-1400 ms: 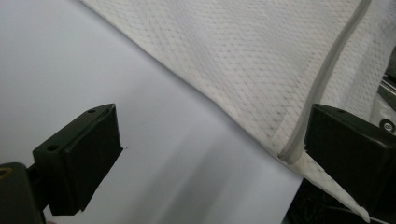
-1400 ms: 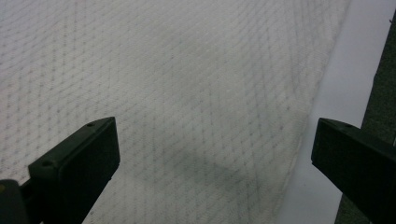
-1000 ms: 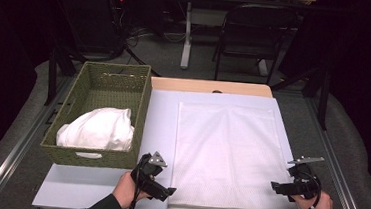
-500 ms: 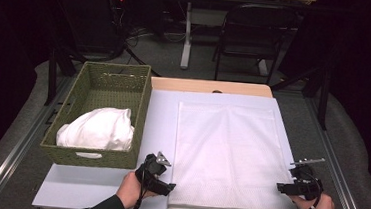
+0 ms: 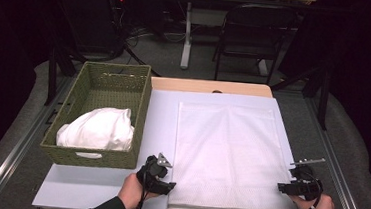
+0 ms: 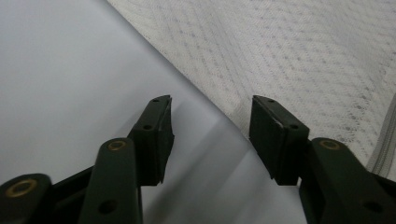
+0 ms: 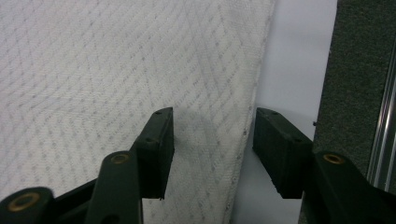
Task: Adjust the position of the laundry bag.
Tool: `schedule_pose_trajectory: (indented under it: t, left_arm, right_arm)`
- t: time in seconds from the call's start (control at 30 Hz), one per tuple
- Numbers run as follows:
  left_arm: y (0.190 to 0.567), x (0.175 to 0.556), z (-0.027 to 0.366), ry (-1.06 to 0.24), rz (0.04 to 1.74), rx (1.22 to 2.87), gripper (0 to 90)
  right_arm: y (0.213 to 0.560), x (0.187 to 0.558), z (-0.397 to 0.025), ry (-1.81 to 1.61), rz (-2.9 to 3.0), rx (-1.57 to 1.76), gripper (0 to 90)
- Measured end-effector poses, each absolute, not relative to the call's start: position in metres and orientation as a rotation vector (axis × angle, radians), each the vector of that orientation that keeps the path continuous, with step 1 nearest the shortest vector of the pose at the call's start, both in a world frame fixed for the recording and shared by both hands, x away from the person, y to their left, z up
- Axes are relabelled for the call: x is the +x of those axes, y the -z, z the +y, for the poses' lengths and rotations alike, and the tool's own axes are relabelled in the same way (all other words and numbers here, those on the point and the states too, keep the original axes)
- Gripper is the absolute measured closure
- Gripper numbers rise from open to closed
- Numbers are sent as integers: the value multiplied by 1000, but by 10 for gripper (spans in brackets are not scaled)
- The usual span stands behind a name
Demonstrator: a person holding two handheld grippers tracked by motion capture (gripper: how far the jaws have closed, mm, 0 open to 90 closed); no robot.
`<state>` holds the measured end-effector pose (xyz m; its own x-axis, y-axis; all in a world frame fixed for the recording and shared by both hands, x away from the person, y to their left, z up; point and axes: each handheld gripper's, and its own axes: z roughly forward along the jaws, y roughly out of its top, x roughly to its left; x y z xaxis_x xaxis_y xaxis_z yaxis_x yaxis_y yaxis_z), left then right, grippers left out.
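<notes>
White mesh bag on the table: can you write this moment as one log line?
left tool: open at left edge of white mesh zip bag | right tool: open, straddling right edge | green woven basket: holds white cloth

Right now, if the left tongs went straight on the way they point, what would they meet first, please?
Probably the left edge of the white mesh bag, which crosses just ahead of the open left tongs; depth is uncertain.

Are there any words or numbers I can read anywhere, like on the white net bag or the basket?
None: no word, number or sign can be read.
The white mesh bag shows only its weave and a zipper.
The green woven basket and the white cloth in it are plain.
The left tool and right tool carry no readable marks.
</notes>
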<state>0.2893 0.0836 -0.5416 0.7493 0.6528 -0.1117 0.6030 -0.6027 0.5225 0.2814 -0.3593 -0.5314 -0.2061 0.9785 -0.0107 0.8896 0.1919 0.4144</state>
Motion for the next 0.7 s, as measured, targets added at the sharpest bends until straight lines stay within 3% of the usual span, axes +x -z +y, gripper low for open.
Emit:
schedule_pose_trajectory:
  t: [0.2,0.27,0.7]
  left_arm:
    - [542,288,84,-141,929,2399,569]
    - [542,288,84,-135,915,2401,631]
    - [543,288,84,-136,908,2389,771]
  right_arm:
    - [531,281,-359,-479,2201,1775,555]
    - [531,281,-359,-481,2203,1774,571]
    - [531,281,-354,-499,2225,1767,744]
